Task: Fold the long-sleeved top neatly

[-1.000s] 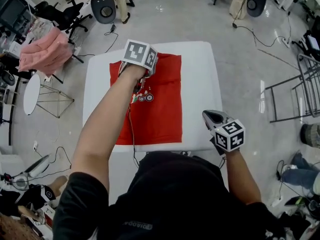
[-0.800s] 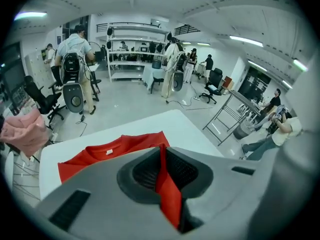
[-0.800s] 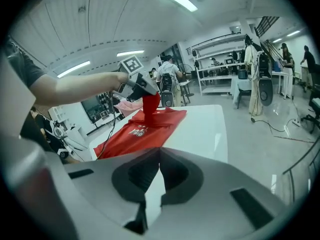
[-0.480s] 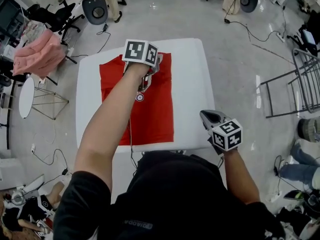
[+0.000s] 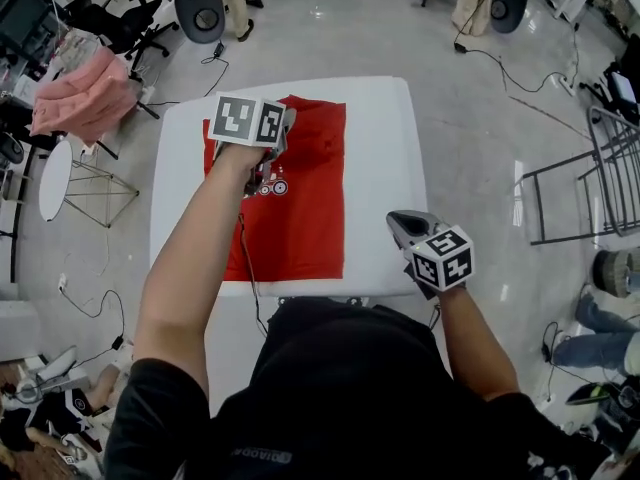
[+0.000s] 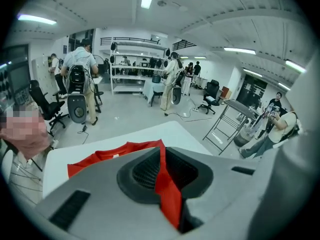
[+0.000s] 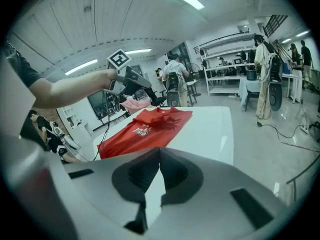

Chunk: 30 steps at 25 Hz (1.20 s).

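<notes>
1. While left gripper [image 6: 162, 171] has its jaws pinched on a thin fold of the red top [image 5: 300, 198], only a narrow strip of cloth sits between the pads. Risk: the strip slides out mid-carry and the fold drops short or crooked.
2. Top lies flat on the white table [image 5: 385, 168], already narrowed to a long panel with the collar at the far end. The pinch is near the far-left part, lifted off the surface. Risk: pulling one spot drags the whole panel sideways, since nothing pins the rest.
3. Right gripper [image 5: 405, 228] has its jaws pressed together on nothing and hovers over the near-right table corner, well apart from the top. Risk: with no second hold, the lifted layer can twist, so the edges won't line up.
4. Bunched cloth shows near the collar in the right gripper view. Risk: laying the fold over it traps wrinkles, so the fold isn't neat.
5. Dark cable [image 5: 246, 268] hangs under the left arm across the left side of the top. Risk: it snags or drags the fabric as the arm travels.
6. Top's near hem is right at the near table edge. Risk: a tug toward the person spills it over.
</notes>
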Each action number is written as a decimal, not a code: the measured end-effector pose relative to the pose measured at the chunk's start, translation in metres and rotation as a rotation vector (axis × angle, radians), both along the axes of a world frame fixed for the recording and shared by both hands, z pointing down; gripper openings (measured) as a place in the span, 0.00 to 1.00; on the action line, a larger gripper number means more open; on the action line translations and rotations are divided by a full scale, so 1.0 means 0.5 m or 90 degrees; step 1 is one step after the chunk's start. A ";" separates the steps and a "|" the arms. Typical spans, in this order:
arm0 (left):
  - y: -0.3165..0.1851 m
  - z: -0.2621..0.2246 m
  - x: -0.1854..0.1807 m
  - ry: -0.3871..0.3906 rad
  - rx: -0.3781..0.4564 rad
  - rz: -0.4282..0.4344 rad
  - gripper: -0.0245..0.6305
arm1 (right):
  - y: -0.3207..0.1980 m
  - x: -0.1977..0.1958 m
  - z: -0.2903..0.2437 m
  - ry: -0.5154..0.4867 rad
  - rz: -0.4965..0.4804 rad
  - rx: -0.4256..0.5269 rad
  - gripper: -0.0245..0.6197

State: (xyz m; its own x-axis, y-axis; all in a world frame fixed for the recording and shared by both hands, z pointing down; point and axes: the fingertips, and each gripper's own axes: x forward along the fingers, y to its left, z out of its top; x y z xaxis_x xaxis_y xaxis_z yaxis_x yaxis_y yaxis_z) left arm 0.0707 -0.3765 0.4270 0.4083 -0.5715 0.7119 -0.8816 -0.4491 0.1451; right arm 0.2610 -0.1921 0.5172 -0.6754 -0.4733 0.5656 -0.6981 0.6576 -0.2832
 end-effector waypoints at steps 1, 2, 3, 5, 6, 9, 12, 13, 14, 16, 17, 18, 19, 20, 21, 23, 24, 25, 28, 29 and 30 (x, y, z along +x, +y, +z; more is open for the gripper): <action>0.013 -0.005 -0.015 -0.009 0.011 -0.005 0.09 | -0.008 -0.004 0.000 0.001 -0.005 0.005 0.05; 0.028 -0.008 -0.031 -0.017 0.019 -0.011 0.09 | -0.017 -0.008 -0.001 0.003 -0.010 0.011 0.05; 0.044 -0.008 -0.046 -0.024 0.026 -0.018 0.09 | -0.028 -0.013 -0.001 0.006 -0.016 0.018 0.05; 0.080 -0.004 -0.075 -0.028 0.034 -0.034 0.09 | -0.058 -0.026 -0.002 0.016 -0.026 0.036 0.05; 0.100 -0.001 -0.088 -0.027 0.038 -0.043 0.09 | -0.075 -0.033 -0.004 0.020 -0.029 0.046 0.05; 0.168 0.009 -0.120 -0.008 0.054 -0.069 0.09 | -0.143 -0.060 -0.003 0.020 -0.024 0.070 0.05; 0.254 0.033 -0.161 -0.004 0.058 -0.099 0.09 | -0.232 -0.104 0.022 0.012 -0.018 0.063 0.05; 0.285 0.046 -0.178 -0.008 0.055 -0.113 0.09 | -0.262 -0.121 0.037 0.020 -0.021 0.059 0.05; 0.314 0.062 -0.196 -0.010 0.051 -0.129 0.09 | -0.291 -0.137 0.055 0.037 -0.028 0.058 0.05; 0.371 0.097 -0.233 -0.006 0.036 -0.170 0.09 | -0.342 -0.166 0.094 0.091 -0.055 0.069 0.07; 0.401 0.116 -0.252 0.001 0.024 -0.194 0.09 | -0.362 -0.179 0.114 0.121 -0.073 0.076 0.08; 0.431 0.135 -0.271 0.007 0.011 -0.219 0.09 | -0.380 -0.191 0.133 0.149 -0.093 0.082 0.10; 0.461 0.151 -0.291 0.011 -0.001 -0.244 0.09 | -0.394 -0.201 0.150 0.167 -0.111 0.083 0.13; 0.491 0.166 -0.309 0.013 -0.013 -0.268 0.09 | -0.407 -0.211 0.164 0.177 -0.124 0.079 0.15; 0.519 0.178 -0.327 0.013 -0.023 -0.291 0.09 | -0.420 -0.217 0.172 0.179 -0.129 0.072 0.19; 0.568 0.193 -0.356 0.009 -0.037 -0.327 0.09 | -0.444 -0.226 0.180 0.174 -0.127 0.053 0.21; 0.590 0.199 -0.367 0.009 -0.042 -0.342 0.09 | -0.451 -0.230 0.187 0.175 -0.130 0.042 0.22; 0.610 0.203 -0.376 0.010 -0.046 -0.354 0.09 | -0.453 -0.233 0.198 0.186 -0.141 0.031 0.22; 0.655 0.222 -0.388 0.022 -0.062 -0.380 0.09 | -0.452 -0.245 0.216 0.222 -0.183 0.040 0.13; 0.667 0.231 -0.390 0.026 -0.071 -0.386 0.09 | -0.457 -0.248 0.210 0.217 -0.184 0.054 0.10; 0.677 0.239 -0.391 0.028 -0.079 -0.392 0.09 | -0.466 -0.249 0.202 0.205 -0.178 0.066 0.09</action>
